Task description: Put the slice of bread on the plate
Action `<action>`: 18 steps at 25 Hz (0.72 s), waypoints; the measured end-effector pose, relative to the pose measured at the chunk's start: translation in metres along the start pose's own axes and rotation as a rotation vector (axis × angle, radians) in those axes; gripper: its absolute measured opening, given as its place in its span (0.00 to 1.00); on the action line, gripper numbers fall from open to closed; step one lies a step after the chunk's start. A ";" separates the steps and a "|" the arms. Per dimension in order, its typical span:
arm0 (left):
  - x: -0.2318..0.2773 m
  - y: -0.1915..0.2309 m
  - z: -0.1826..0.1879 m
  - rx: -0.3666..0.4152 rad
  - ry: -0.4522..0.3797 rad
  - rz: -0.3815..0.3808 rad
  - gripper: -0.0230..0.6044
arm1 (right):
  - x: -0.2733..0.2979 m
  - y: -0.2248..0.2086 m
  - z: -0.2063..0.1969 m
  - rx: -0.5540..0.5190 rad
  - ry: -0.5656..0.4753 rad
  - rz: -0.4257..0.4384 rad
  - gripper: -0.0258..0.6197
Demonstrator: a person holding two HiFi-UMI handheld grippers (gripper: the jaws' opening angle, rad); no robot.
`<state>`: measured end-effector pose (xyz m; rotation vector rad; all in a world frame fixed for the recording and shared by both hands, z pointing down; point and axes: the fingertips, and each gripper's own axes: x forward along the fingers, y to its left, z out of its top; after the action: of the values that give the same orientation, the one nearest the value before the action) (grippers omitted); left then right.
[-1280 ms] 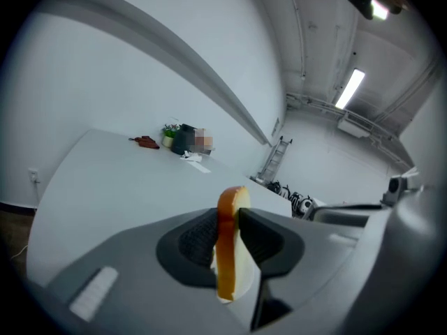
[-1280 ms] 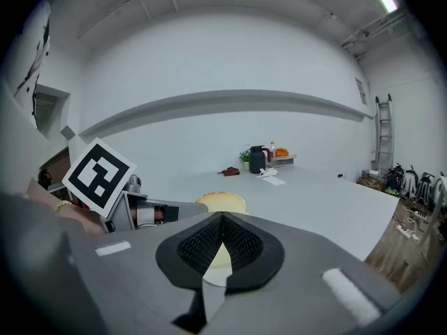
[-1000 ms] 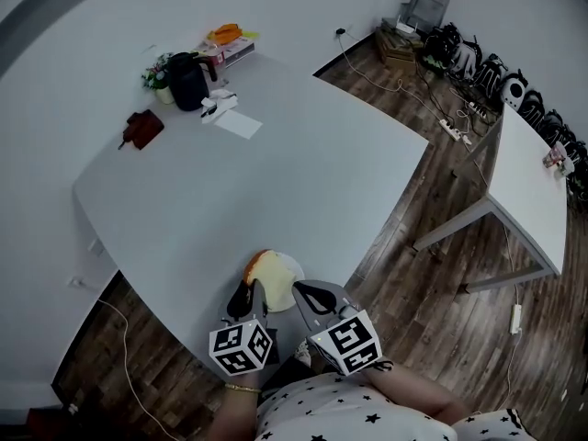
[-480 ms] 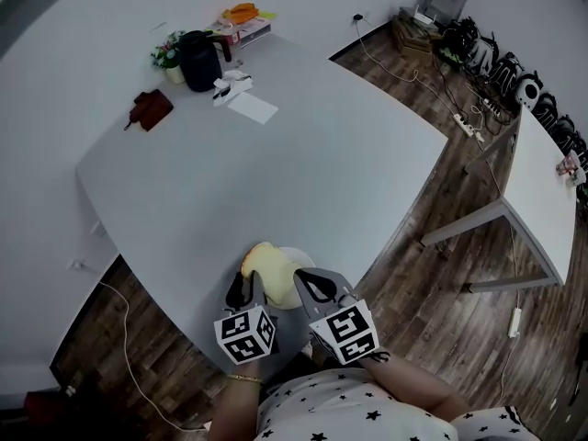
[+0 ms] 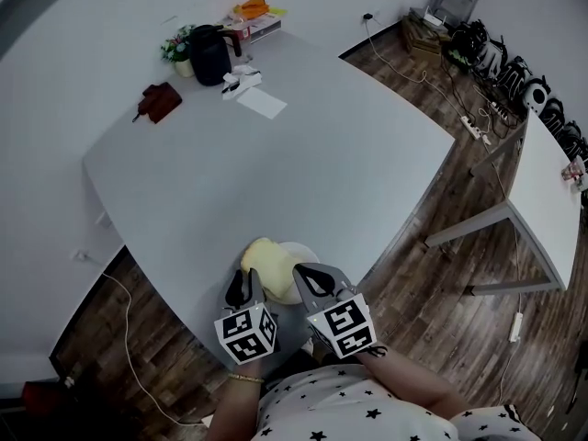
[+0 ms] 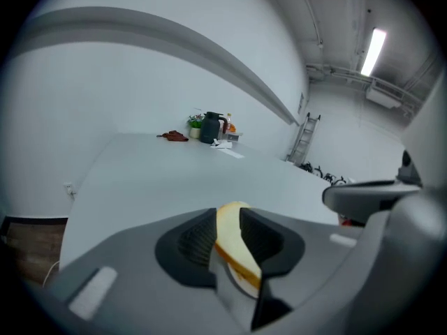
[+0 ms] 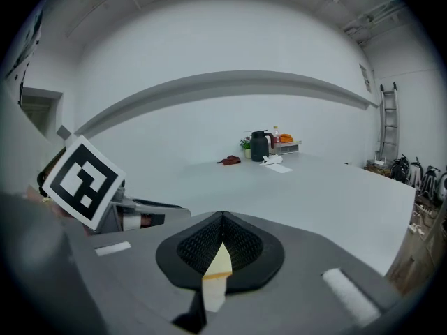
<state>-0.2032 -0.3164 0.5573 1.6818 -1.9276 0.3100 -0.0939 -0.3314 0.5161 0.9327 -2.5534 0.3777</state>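
Observation:
A pale slice of bread (image 5: 262, 260) with a brown crust stands between the pads of my left gripper (image 5: 250, 284), whose jaws are closing on it. It hangs over the left rim of a small white plate (image 5: 303, 254) near the front edge of the grey table (image 5: 276, 154). In the left gripper view the slice (image 6: 234, 246) touches both ribbed pads. My right gripper (image 5: 308, 279) is just right of the slice, over the plate, with its tips together. Through its narrow slit a sliver of bread (image 7: 218, 262) shows beyond.
At the table's far corner stand a black kettle (image 5: 209, 55), a small plant (image 5: 177, 49), a dark red pouch (image 5: 158, 102), a white paper (image 5: 262, 104) and orange items (image 5: 253, 12). A second table (image 5: 551, 200) stands to the right, with cables on the wooden floor.
Both grippers have sunk a little toward the plate. The slice, earlier tilted with its crust up, now lies lower over the plate's left rim.

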 end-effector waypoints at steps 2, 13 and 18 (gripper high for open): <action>-0.013 -0.009 0.004 -0.009 -0.013 -0.018 0.19 | -0.004 0.001 0.001 0.003 -0.008 0.002 0.04; -0.074 -0.039 0.008 0.038 -0.080 -0.063 0.05 | -0.030 0.029 -0.009 0.011 -0.027 0.048 0.04; -0.091 -0.038 0.011 0.044 -0.113 -0.050 0.05 | -0.044 0.038 -0.004 -0.024 -0.054 0.051 0.04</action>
<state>-0.1644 -0.2531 0.4916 1.8085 -1.9695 0.2445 -0.0875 -0.2774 0.4954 0.8827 -2.6294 0.3401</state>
